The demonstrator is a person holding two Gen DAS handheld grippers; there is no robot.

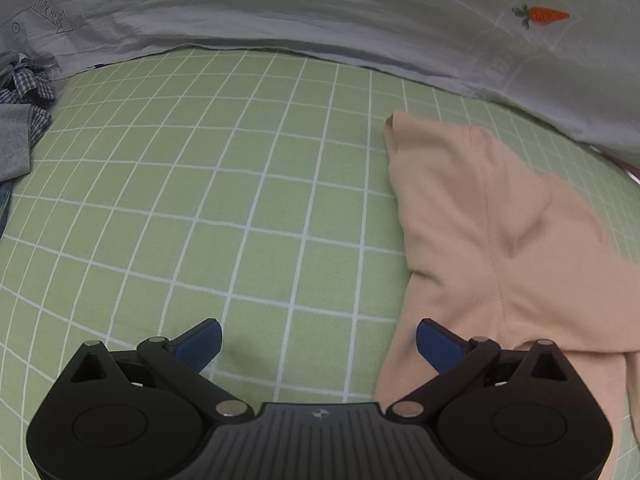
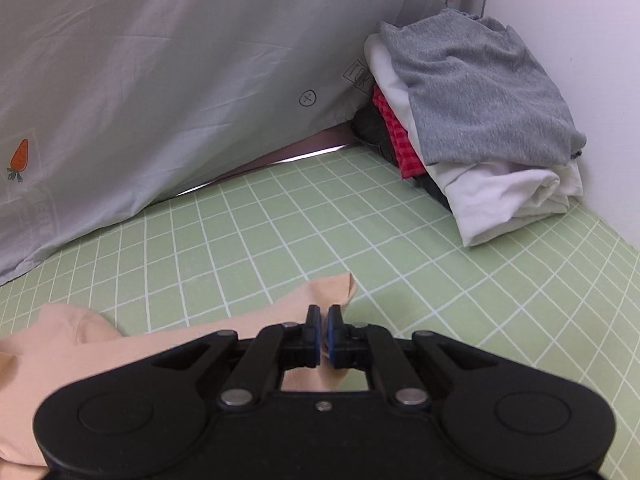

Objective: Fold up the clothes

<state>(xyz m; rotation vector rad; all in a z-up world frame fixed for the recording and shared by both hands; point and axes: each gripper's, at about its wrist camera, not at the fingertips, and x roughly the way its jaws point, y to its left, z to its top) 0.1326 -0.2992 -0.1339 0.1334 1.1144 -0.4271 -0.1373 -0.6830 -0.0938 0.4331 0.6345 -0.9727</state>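
A peach garment (image 1: 492, 232) lies on the green checked sheet (image 1: 224, 208), at the right in the left wrist view. My left gripper (image 1: 319, 344) hangs open above the sheet, its right finger over the garment's left edge and nothing between the blue pads. In the right wrist view the same peach garment (image 2: 100, 344) spreads to the lower left. My right gripper (image 2: 324, 334) is shut on a pointed corner of this garment, with the cloth pinched between the blue pads and its tip sticking out beyond them.
A grey duvet with carrot prints (image 1: 320, 12) runs along the far edge of the bed (image 2: 520, 300). A stack of folded clothes (image 2: 476, 120), grey on top, sits in the far right corner by the white wall. Crumpled checked and grey clothes (image 1: 20, 112) lie at the left.
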